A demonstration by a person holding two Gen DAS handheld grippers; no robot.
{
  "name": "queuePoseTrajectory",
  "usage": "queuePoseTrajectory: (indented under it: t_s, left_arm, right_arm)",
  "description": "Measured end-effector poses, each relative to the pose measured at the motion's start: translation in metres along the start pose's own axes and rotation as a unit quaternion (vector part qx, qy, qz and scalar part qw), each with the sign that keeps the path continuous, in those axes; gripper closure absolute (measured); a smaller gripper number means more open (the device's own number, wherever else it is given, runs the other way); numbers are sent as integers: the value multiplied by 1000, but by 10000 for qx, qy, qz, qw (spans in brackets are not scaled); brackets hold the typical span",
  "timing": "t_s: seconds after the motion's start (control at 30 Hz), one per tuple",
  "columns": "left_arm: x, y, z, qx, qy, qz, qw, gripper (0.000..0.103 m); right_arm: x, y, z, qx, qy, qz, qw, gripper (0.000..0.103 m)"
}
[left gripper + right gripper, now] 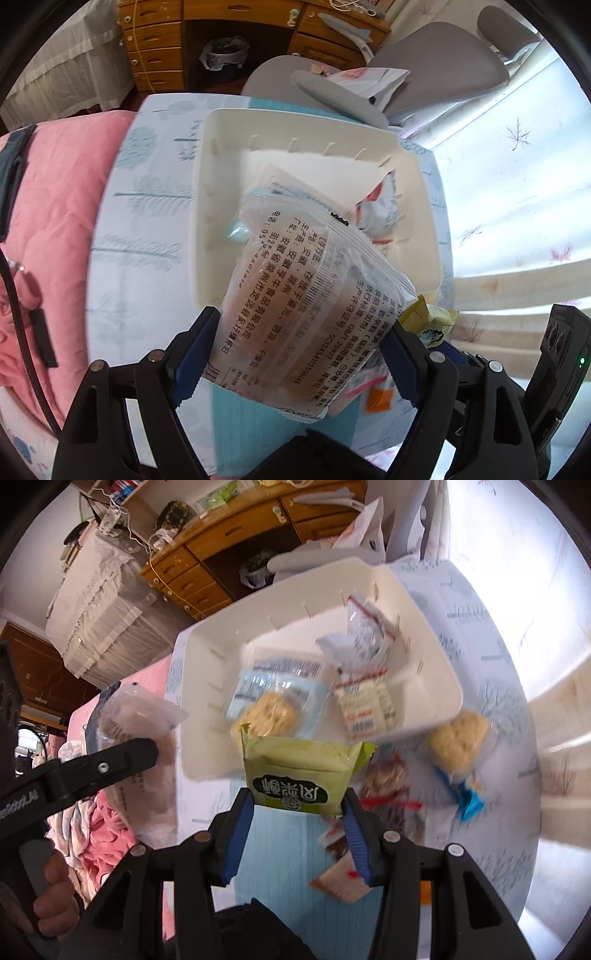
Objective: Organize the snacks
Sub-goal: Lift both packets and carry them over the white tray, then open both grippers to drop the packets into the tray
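Note:
My left gripper (301, 325) is shut on a clear snack packet with brown cakes and black print (295, 314), held just above the near rim of a white plastic bin (207, 206). It also shows at the left of the right wrist view (136, 716). My right gripper (299, 805) is shut on a green snack packet (303, 771), held in front of the bin's near wall (199, 753). Inside the bin lie a blue-edged packet with a yellow cake (273, 705) and red-and-white packets (365, 698).
The bin sits on a round table with a tree-print cloth (491, 701). On the cloth lie a yellow cake packet (458, 738), a brown snack packet (384, 786) and an orange-marked packet (343, 878). A pink quilt (55, 206) lies left. A grey chair (436, 62) and wooden desk (155, 40) stand behind.

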State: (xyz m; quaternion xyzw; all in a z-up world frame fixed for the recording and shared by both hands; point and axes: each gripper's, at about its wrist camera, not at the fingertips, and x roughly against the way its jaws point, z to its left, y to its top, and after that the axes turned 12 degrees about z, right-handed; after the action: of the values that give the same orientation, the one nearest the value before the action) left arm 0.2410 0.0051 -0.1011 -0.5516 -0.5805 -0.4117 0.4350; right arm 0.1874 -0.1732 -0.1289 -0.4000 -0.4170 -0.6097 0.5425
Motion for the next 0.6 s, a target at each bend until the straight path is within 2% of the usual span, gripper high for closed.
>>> queuePoseTrajectory:
  t_s: [0.3, 0.6]
  left_arm:
    - [-27, 22, -32, 45, -110, -370, 9992, 19]
    - [-42, 36, -36, 370, 42, -446, 9983, 18]
  right_arm:
    - [7, 31, -36, 261, 62, -552, 9981, 54]
    - [10, 49, -54, 623, 237, -849, 9942, 54]
